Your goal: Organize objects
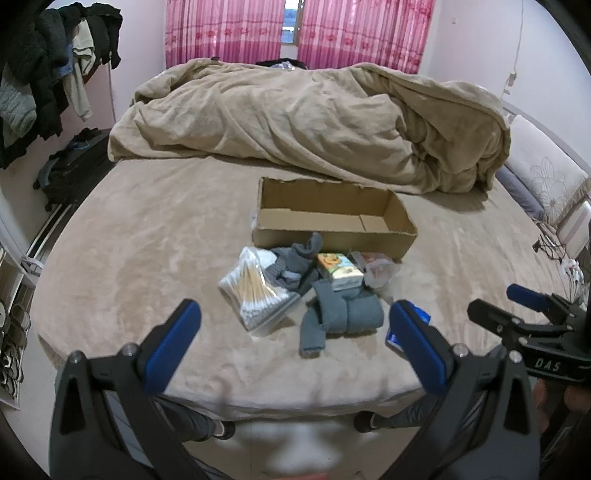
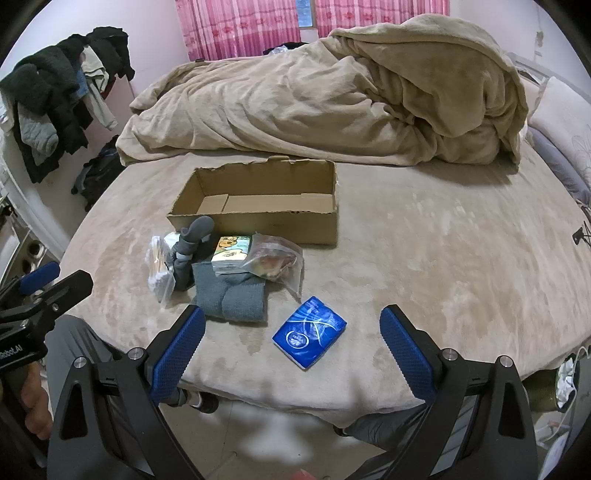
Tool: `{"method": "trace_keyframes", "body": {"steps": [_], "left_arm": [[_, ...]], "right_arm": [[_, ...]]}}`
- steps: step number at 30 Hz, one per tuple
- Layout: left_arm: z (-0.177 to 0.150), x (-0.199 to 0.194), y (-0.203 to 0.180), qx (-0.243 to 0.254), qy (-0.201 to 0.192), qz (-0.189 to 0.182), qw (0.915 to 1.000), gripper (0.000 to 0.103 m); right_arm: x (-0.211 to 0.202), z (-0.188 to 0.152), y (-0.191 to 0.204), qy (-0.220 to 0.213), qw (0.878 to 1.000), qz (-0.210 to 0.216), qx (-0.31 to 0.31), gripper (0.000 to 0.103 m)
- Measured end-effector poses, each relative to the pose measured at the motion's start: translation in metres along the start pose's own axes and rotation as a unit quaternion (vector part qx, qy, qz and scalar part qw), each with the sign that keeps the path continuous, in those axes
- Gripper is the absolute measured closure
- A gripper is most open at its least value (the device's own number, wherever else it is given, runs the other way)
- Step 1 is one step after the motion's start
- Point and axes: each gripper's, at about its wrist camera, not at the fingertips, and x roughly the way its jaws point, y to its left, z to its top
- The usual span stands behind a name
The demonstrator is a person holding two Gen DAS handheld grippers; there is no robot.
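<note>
An open, empty cardboard box (image 1: 334,216) (image 2: 258,203) lies on the beige bed. In front of it is a pile: a bag of cotton swabs (image 1: 255,291) (image 2: 159,271), grey socks (image 1: 340,314) (image 2: 232,297), a colourful tissue pack (image 1: 338,273) (image 2: 232,254) and a clear bag with small items (image 1: 378,269) (image 2: 275,264). A blue tissue pack (image 2: 309,338) lies apart, nearer the bed's front edge. My left gripper (image 1: 295,343) is open and empty, just short of the pile. My right gripper (image 2: 293,349) is open and empty, with the blue pack between its fingers' line of sight.
A rumpled beige duvet (image 1: 314,118) (image 2: 332,99) fills the far half of the bed. Clothes hang on a rack (image 1: 48,74) at the left, with a dark bag (image 1: 70,173) on the floor. Pillows (image 1: 535,173) lie at the right. Pink curtains (image 1: 295,29) hang behind.
</note>
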Motion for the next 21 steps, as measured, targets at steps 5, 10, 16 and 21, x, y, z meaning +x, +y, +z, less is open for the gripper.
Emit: {"method": "trace_keyframes", "body": {"steps": [5,10,16,21], "left_arm": [[0.0001,0.0004,0.0002,-0.001,0.001,0.0,1.0,0.001],[-0.0001,0.0001,0.0007,-0.002,0.0,-0.001,1.0,0.001],[0.0007,-0.0001,0.0006,-0.001,0.0,-0.002,1.0,0.001],[0.003,-0.0007,0.0002,0.001,-0.002,-0.004,1.0,0.001]], "right_arm": [[0.0001,-0.0008,-0.0009,0.001,1.0,0.0,0.001,0.005],[0.0011,-0.0012,-0.0028,0.003,1.0,0.0,0.004,0.005],[0.0011,-0.0009,-0.0027,0.003,1.0,0.0,0.003,0.005],[0.0012,-0.0006,-0.0027,0.003,1.0,0.0,0.004,0.005]]}}
